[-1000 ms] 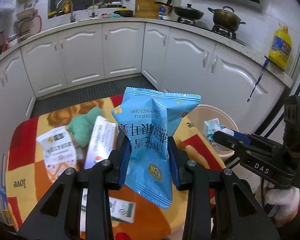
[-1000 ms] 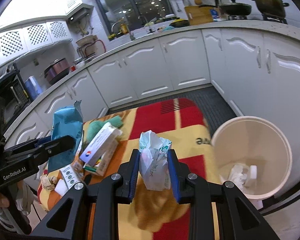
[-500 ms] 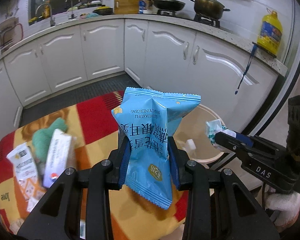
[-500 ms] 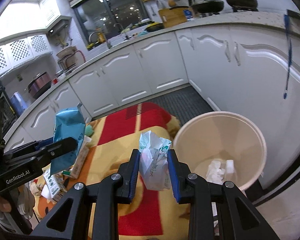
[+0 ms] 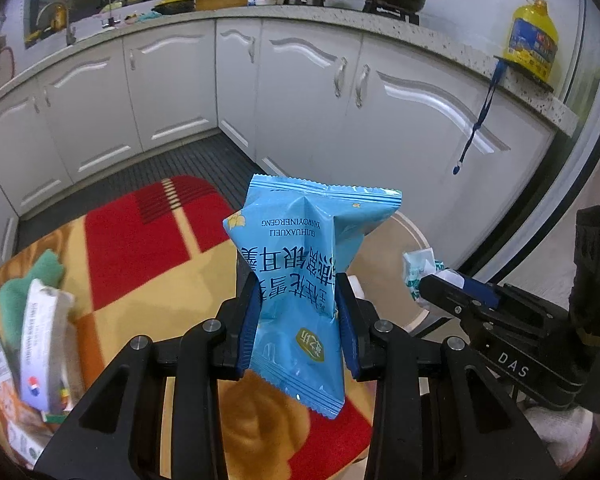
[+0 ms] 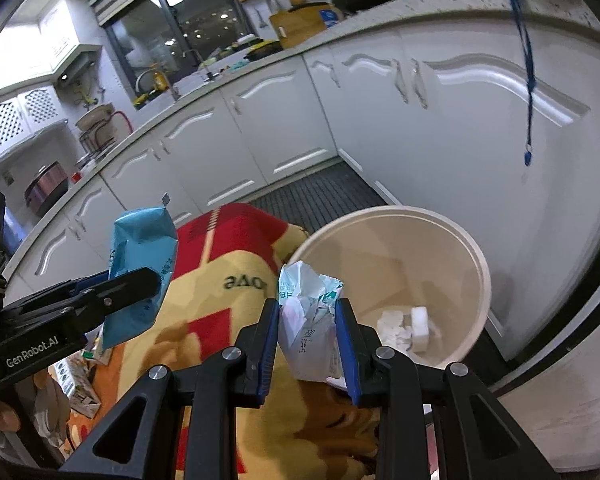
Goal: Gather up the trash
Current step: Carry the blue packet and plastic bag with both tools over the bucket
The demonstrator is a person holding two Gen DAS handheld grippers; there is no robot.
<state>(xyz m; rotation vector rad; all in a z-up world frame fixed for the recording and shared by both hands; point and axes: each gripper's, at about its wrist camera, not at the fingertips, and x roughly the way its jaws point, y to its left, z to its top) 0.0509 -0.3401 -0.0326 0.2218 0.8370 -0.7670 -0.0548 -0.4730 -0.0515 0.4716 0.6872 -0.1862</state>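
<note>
My left gripper (image 5: 298, 312) is shut on a blue snack packet (image 5: 300, 264), held upright above the table's right end; it also shows in the right wrist view (image 6: 140, 264). My right gripper (image 6: 310, 334) is shut on a crumpled white and green wrapper (image 6: 308, 316), held at the table edge beside the beige trash bin (image 6: 472, 256). The bin holds white scraps (image 6: 404, 322). In the left wrist view the wrapper (image 5: 418, 272) sticks out of the right gripper (image 5: 440, 290), and the bin's rim (image 5: 412, 232) shows behind the packet.
The table has a red and yellow cloth (image 5: 140, 240). On its left lie a white box (image 5: 44, 340), a green cloth (image 5: 32, 280) and small cartons (image 6: 80, 388). White kitchen cabinets (image 5: 300, 92) ring the floor behind.
Both grippers have swung right, from over the table toward the bin, each still holding its item. The bin is now closer in the right wrist view.
</note>
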